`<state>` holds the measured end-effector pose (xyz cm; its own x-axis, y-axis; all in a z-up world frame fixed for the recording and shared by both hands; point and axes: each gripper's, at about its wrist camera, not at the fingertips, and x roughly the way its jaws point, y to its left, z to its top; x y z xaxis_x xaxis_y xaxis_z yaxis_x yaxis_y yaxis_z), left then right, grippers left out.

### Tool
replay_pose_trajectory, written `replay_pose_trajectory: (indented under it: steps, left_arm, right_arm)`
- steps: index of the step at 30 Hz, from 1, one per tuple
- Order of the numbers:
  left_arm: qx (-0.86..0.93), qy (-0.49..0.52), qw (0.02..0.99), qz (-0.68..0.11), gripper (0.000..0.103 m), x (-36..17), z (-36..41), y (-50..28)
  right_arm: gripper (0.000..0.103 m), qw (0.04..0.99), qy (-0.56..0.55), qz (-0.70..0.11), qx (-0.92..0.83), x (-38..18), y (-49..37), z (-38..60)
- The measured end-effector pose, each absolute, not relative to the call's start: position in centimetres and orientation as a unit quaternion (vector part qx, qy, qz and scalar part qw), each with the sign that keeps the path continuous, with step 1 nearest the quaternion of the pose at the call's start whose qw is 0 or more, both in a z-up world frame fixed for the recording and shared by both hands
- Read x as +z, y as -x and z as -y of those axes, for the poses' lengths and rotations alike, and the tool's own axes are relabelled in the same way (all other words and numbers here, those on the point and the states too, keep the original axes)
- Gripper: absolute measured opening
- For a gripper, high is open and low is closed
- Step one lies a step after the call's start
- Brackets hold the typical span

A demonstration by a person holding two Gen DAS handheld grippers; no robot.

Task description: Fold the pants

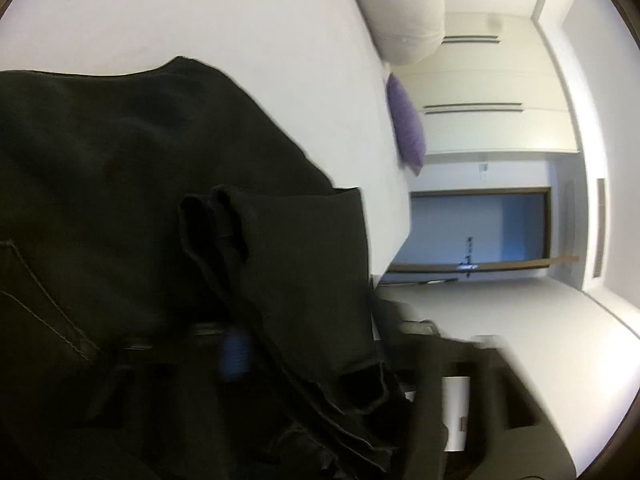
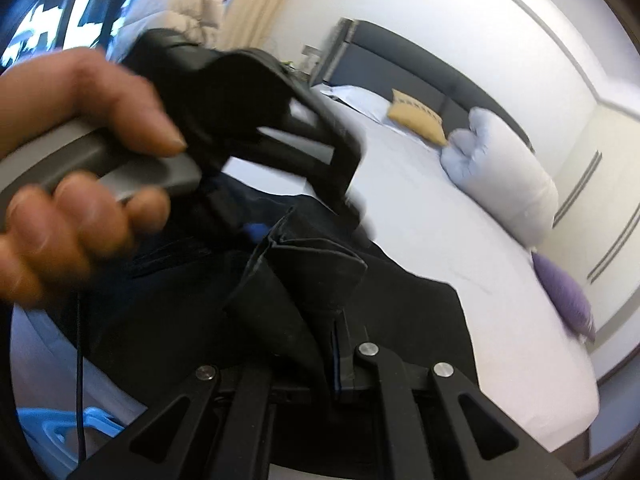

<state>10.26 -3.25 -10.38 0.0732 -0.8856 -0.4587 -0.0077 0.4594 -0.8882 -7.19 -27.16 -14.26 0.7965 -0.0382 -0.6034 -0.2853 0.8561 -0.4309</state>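
Observation:
Black pants (image 1: 120, 200) lie spread on the white bed (image 1: 240, 20). In the left wrist view a bunched fold of them runs between my left gripper's (image 1: 328, 336) fingers; the blue pad (image 1: 236, 356) sits against the cloth, so the gripper is shut on it, though the picture is blurred. The right wrist view shows that same gripper (image 2: 304, 220) at upper left, held by a hand (image 2: 80, 152), straddling a raised corner of the pants (image 2: 400, 312). Close in front, my right gripper (image 2: 340, 320) is shut on another pinched-up fold of the same cloth.
A rolled pale duvet (image 2: 500, 184) and a purple cushion (image 2: 564, 296) lie along the bed's far side, with a yellow cushion (image 2: 420, 120) by the dark headboard (image 2: 400, 56). White wardrobe doors (image 1: 500, 92) stand beyond. Something blue (image 2: 60, 432) sits low by the bed's near edge.

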Motion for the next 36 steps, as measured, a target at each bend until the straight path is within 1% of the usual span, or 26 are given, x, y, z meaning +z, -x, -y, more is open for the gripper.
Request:
replay_pose_trajectory:
  steps: [1,2,3,10,14,15,16,18,19,20,21,23,25,28,31,33,35,36]
  left_arm:
    - [-0.351,0.379,0.626,-0.585,0.016,-10.5,3.1,-10.4]
    - [-0.354,0.375,0.628,-0.583,0.008,-10.4,2.8,-10.5]
    - [-0.354,0.371,0.63,-0.583,0.006,-10.4,2.6,-10.6]
    - [-0.359,0.326,0.659,-0.575,0.006,-8.8,0.9,-10.8]
    - [-0.34,0.286,0.675,-0.589,0.006,-9.4,0.0,-10.6]
    - [-0.335,0.271,0.68,-0.593,0.006,-9.8,0.1,-10.3]
    - [-0.332,0.263,0.683,-0.595,0.006,-10.4,0.2,-10.0]
    - [-0.332,0.27,0.683,-0.591,0.006,-11.4,0.0,-9.7]
    - [-0.333,0.275,0.683,-0.59,0.006,-11.7,-0.3,-9.6]
    - [-0.334,0.274,0.683,-0.588,0.006,-11.7,-0.3,-9.6]
    - [-0.335,0.27,0.685,-0.588,0.006,-11.8,-0.3,-9.5]
    - [-0.338,0.262,0.688,-0.587,0.006,-11.8,-0.5,-9.2]
    - [-0.34,0.264,0.687,-0.585,0.006,-12.2,-0.9,-8.9]
    - [-0.341,0.265,0.688,-0.584,0.006,-12.4,-0.5,-8.8]
    - [-0.34,0.256,0.693,-0.582,0.006,-12.4,-0.2,-8.5]
    - [-0.339,0.251,0.696,-0.581,0.006,-12.2,0.3,-8.3]
    - [-0.337,0.25,0.7,-0.578,0.006,-12.2,0.3,-8.0]
    - [-0.336,0.249,0.702,-0.577,0.006,-12.2,0.3,-7.9]
  right_arm:
    - [0.007,0.911,0.268,-0.307,0.07,-14.4,7.3,26.8]
    - [0.007,0.909,0.277,-0.303,0.074,-14.5,7.4,26.6]
    - [0.007,0.907,0.287,-0.299,0.078,-14.7,7.5,26.3]
    - [0.007,0.892,0.342,-0.274,0.115,-15.4,8.4,23.9]
    - [0.008,0.873,0.359,-0.3,0.138,-17.1,7.9,23.2]
    - [0.01,0.865,0.362,-0.314,0.146,-17.9,7.8,23.2]
    - [0.015,0.857,0.364,-0.329,0.156,-18.3,7.7,23.1]
    - [0.022,0.849,0.372,-0.334,0.172,-18.4,9.0,23.0]
    - [0.033,0.845,0.37,-0.337,0.188,-18.1,9.6,23.0]
    - [0.044,0.841,0.359,-0.342,0.216,-17.5,10.4,23.2]
    - [0.046,0.837,0.345,-0.347,0.245,-16.7,11.1,23.5]
    - [0.046,0.834,0.306,-0.354,0.292,-14.6,11.9,24.5]
    - [0.046,0.844,0.245,-0.361,0.314,-12.3,11.3,26.2]
    - [0.046,0.87,0.135,-0.376,0.289,-10.5,7.6,29.7]
    - [0.046,0.879,0.039,-0.404,0.25,-11.2,3.7,32.6]
    - [0.045,0.861,-0.026,-0.449,0.236,-13.1,1.5,34.1]
    - [0.045,0.839,-0.052,-0.485,0.242,-15.4,1.4,34.2]
    - [0.046,0.832,-0.046,-0.498,0.241,-16.1,2.2,33.2]
